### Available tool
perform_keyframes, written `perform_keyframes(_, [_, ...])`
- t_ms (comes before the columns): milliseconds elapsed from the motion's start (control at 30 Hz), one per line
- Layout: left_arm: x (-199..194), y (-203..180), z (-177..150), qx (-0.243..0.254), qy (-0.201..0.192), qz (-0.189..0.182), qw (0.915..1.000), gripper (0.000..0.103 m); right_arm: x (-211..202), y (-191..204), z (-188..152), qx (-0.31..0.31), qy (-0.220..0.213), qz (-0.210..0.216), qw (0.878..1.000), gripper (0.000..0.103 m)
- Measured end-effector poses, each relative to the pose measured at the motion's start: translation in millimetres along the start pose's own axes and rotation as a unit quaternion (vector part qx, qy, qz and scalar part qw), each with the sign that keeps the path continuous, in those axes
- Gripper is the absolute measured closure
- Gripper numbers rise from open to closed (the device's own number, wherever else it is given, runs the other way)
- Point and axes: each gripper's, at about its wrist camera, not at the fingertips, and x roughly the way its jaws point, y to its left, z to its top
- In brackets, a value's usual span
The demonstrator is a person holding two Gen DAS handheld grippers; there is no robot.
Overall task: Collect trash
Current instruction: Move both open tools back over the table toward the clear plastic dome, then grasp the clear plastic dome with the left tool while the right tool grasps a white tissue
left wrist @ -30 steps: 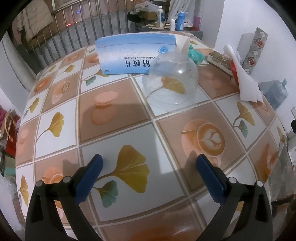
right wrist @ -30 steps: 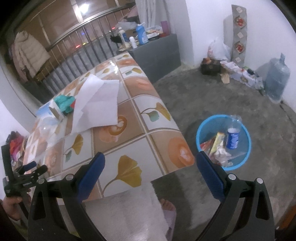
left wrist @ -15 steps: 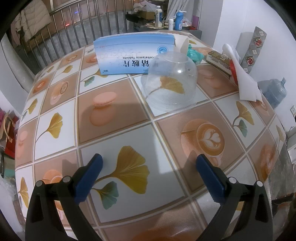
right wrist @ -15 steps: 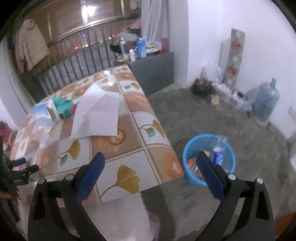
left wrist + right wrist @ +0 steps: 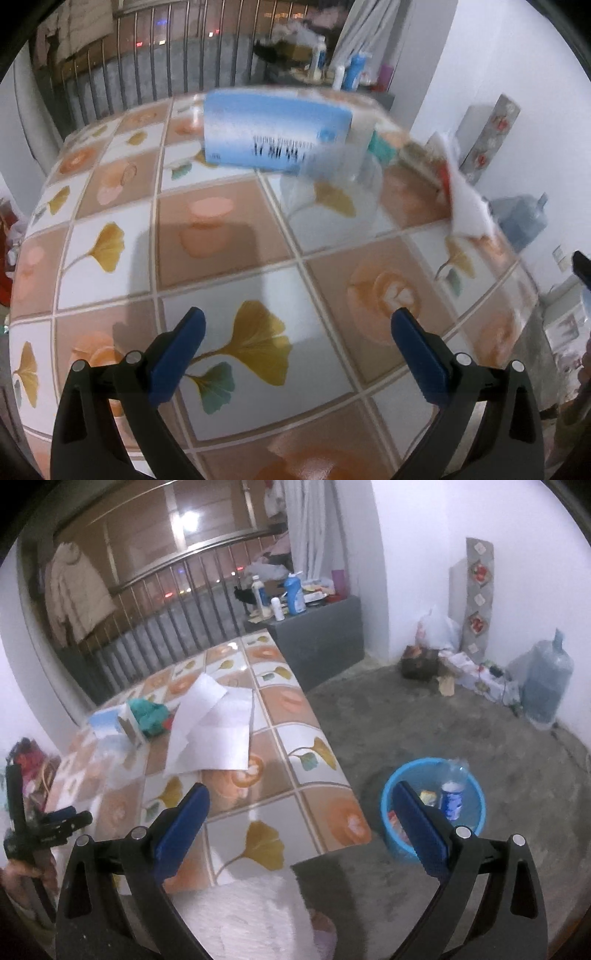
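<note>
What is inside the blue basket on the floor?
The blue basket holds a plastic bottle and some wrappers. The right gripper's finger covers part of it.

table (image 5: 229, 280): orange-white tiles, yellow ginkgo leaves | box (image 5: 273, 136): light blue | paper (image 5: 218, 731): white | basket (image 5: 476, 801): bright blue | gripper pads (image 5: 184, 819): blue

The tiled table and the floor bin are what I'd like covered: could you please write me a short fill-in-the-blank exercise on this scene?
1. The bin standing on the floor beside the table is ____ in colour.
2. The white paper lies on the ____.
3. The jaws of the right gripper are ____ and hold nothing.
4. The plastic bottle stands inside the ____.

Missing words: blue; table; open; bin
</note>
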Motion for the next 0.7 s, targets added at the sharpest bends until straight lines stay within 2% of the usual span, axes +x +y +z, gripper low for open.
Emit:
perform_keyframes(133, [-17,-3,6,0.013,-0.047,-0.030,0.9984,0.006,13,9,7,0.015,0.026,0.039,0.999,0.008])
perform_keyframes(333, [-36,-13,22,0.034,-0.117,-0.092,0.9883,0.011,33,41,14,0.004,0.053,0.082,0.995,0.010])
perform_keyframes(500, [-24,-21,36,0.053,-0.128,-0.105,0.9848,0.019,50,76,23,-0.026,0.068,0.099,0.992,0.015])
perform_keyframes(700, [-1,-16,56,0.031,-0.125,-0.112,0.9853,0.023,75,108,33,-0.051,0.082,0.100,0.990,0.024])
